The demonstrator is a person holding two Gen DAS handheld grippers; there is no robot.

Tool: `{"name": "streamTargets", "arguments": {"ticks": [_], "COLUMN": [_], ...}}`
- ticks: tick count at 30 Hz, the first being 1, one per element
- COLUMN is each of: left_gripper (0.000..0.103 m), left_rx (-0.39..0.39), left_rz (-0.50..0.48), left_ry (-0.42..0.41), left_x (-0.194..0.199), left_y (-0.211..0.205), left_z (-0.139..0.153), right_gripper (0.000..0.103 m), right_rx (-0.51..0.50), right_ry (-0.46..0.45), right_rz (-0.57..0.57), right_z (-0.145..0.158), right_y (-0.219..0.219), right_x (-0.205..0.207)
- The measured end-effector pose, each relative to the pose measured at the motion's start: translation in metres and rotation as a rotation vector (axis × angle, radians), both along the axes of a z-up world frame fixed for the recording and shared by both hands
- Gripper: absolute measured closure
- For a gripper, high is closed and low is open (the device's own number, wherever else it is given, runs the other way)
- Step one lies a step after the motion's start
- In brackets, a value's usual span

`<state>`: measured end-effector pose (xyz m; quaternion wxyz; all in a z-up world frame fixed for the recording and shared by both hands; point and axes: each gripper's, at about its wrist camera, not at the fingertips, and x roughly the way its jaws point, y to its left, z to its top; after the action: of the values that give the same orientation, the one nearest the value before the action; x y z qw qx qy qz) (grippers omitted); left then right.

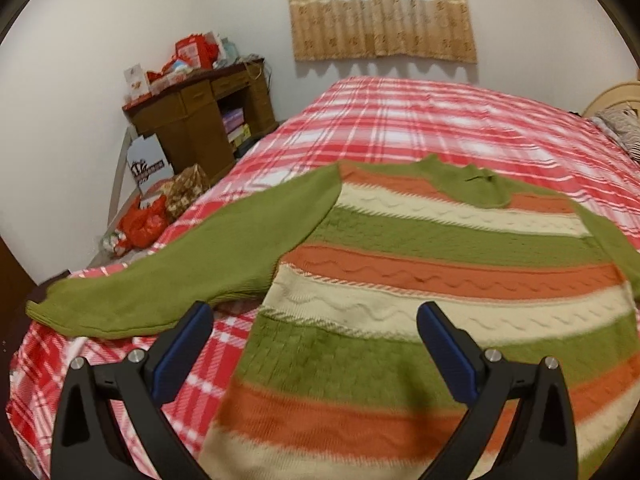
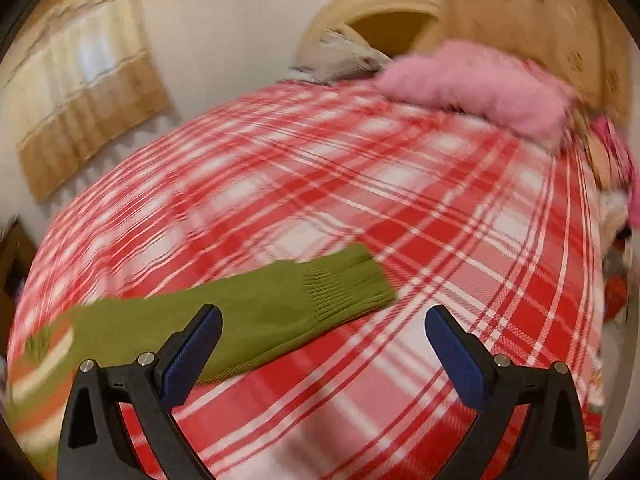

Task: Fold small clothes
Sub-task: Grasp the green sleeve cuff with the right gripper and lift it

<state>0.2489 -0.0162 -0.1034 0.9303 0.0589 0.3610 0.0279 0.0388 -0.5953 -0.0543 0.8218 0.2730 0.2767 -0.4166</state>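
Plaid bedspread (image 1: 400, 120) carries a striped sweater (image 1: 440, 248); both grippers (image 1: 316, 320) (image 2: 324, 324) hover above, jaws spread empty.

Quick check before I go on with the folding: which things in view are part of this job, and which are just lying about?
Part of the job:
- striped sweater, spread flat on the bed
- its green sleeves, both lying out to the sides
- left gripper and right gripper, both open, holding nothing

Just lying about:
- pink fluffy item near the headboard
- wooden cabinet with clutter on top
- red bag on the floor
- curtain
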Motion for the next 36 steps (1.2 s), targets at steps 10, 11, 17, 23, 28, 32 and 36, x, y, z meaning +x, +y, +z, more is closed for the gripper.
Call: {"name": "streamTargets", "arguments": {"ticks": [10, 11, 17, 23, 28, 32, 36], "left_gripper": [0.0, 0.0, 0.0, 0.0, 0.0, 0.0, 0.0], "left_rx": [-0.058, -0.075, -0.141, -0.148, -0.153, -0.158, -0.164], "left_rz": [0.06, 0.057, 0.057, 0.054, 0.052, 0.05, 0.047], "left_ry": [0.043, 0.05, 0.068, 0.056, 0.052, 0.049, 0.046], "left_x": [0.008, 0.009, 0.009, 0.013, 0.014, 0.014, 0.014], "left_y": [0.012, 0.013, 0.016, 0.015, 0.015, 0.017, 0.018], "left_z": [-0.031, -0.032, -0.036, -0.036, -0.036, -0.037, -0.037], "right_gripper": [0.026, 0.026, 0.082, 0.094, 0.094, 0.094, 0.094], "right_rx": [0.099, 0.075, 0.017, 0.048, 0.005, 0.016, 0.008], "right_ry": [0.123, 0.146, 0.196, 0.062, -0.044, -0.114, -0.153], "right_rz": [0.006, 0.007, 0.051, 0.103, 0.184, 0.299, 0.432], "right_z": [-0.042, -0.043, -0.037, -0.012, 0.034, 0.063, 0.082], "right_y": [-0.031, -0.028, -0.029, -0.024, 0.007, 0.047, 0.101], "right_x": [0.04, 0.044, 0.04, 0.029, 0.033, 0.053, 0.085]}}
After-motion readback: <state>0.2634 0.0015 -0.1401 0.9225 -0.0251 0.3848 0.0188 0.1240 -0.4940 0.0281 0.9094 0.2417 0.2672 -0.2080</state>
